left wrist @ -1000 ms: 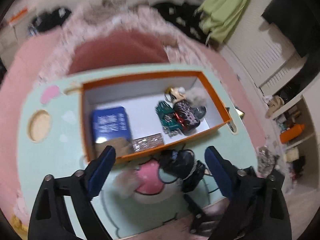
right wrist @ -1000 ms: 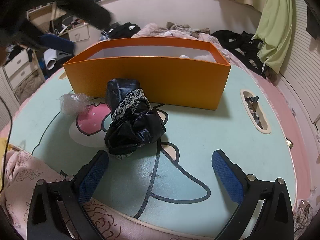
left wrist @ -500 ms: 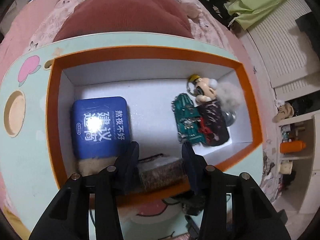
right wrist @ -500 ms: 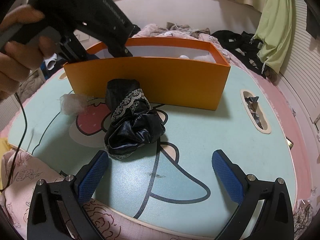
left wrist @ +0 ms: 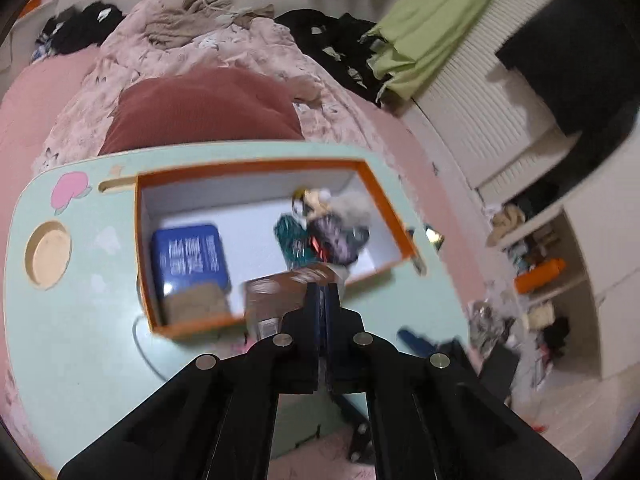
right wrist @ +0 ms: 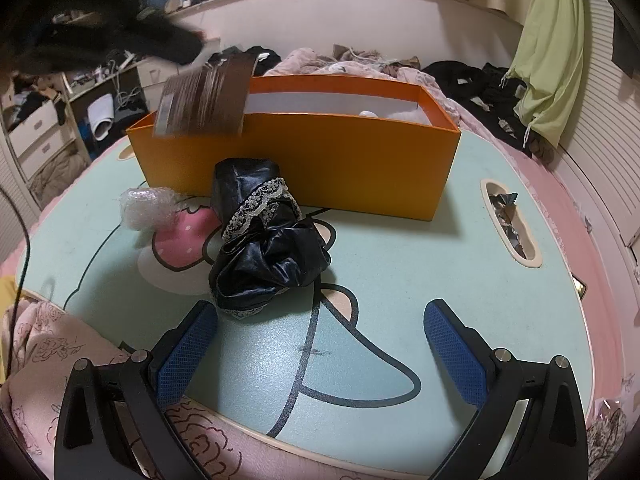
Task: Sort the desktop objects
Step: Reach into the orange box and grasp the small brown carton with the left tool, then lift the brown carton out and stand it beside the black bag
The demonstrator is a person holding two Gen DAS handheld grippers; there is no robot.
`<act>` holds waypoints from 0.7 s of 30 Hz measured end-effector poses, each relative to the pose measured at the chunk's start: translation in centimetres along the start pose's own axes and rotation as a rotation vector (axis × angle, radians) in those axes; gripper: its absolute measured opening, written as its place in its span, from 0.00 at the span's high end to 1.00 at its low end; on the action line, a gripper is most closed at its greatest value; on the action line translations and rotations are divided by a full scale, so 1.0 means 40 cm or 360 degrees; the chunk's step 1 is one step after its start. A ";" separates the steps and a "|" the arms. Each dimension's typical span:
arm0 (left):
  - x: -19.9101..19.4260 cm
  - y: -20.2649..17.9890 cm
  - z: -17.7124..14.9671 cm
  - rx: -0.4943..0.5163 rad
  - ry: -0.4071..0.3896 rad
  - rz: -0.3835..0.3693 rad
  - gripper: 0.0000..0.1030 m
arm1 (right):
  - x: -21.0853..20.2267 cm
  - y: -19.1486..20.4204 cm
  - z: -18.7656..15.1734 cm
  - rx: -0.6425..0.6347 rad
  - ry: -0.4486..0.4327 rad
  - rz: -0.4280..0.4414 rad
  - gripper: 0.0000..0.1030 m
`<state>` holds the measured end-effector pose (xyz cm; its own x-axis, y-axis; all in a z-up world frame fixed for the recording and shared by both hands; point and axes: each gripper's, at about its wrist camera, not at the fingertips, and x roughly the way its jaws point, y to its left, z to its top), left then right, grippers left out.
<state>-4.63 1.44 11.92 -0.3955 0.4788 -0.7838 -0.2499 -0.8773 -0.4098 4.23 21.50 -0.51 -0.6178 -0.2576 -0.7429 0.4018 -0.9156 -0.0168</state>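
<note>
Left tongs [left wrist: 322, 300] clamped tight on a flat brown packet [left wrist: 280, 292], blurred by motion. In the right wrist view the packet [right wrist: 204, 100] hangs in the air above the near-left corner of the orange box [right wrist: 320, 160], clear of the rim.

Right tongs [right wrist: 320, 356] spread wide, holding nothing, low over the near edge of the bench [right wrist: 400, 280], well in front of the orange box.

Inside the orange box [left wrist: 376, 196], from the left wrist view: blue tin [left wrist: 188, 258] at its left end, tan fuzzy item [left wrist: 196, 304] touching the tin on the near side, a cluster of small items [left wrist: 324, 232] at the right end (teal piece, dark patterned piece, something pale and fluffy). Too blurred to name them individually.

On the bench in front of the orange box: black lace-trimmed fabric bundle [right wrist: 264, 240], its back end touching the box's front wall. Clear crumpled plastic wad [right wrist: 148, 208] just left of the bundle, near the box's front wall; cannot tell if it touches.
</note>
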 end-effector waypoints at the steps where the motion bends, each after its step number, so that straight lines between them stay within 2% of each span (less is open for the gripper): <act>1: 0.012 0.005 -0.012 0.0012 0.0011 0.0018 0.98 | 0.000 0.000 0.000 0.0000 0.0000 0.0000 0.00; 2: 0.023 0.011 -0.028 0.0012 0.0016 0.0013 0.98 | 0.000 0.000 0.000 -0.0001 0.0002 -0.0001 0.00; 5: 0.033 0.047 -0.064 -0.0033 -0.0057 -0.0103 0.98 | 0.000 0.000 0.000 -0.0001 0.0001 -0.0001 0.00; 7: 0.015 0.067 -0.092 -0.0053 -0.0181 -0.0074 0.93 | 0.001 -0.001 0.000 -0.0001 0.0001 -0.0001 0.00; 9: -0.010 0.078 -0.127 -0.0046 -0.0313 0.0016 0.71 | 0.000 -0.001 0.000 -0.0001 0.0001 -0.0001 0.00; 10: -0.018 0.076 -0.141 -0.0028 -0.0344 0.0040 0.65 | 0.001 -0.001 0.000 -0.0001 0.0001 -0.0001 0.00; 12: -0.033 0.081 -0.178 0.0029 -0.0400 0.0113 0.46 | 0.002 -0.001 0.000 -0.0001 0.0001 -0.0001 0.00; 16: -0.047 0.097 -0.218 0.0056 -0.0480 0.0318 0.43 | 0.003 -0.002 -0.001 -0.0002 0.0000 -0.0003 0.00; 21: -0.002 0.094 -0.175 0.0085 -0.0443 0.0316 0.43 | 0.000 -0.001 -0.002 0.0000 -0.0001 -0.0001 0.00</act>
<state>0.65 -2.13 7.19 -0.6651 0.2963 -0.6855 -0.1871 -0.9548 -0.2312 4.26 21.56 -0.58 -0.6183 -0.2572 -0.7427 0.4017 -0.9156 -0.0174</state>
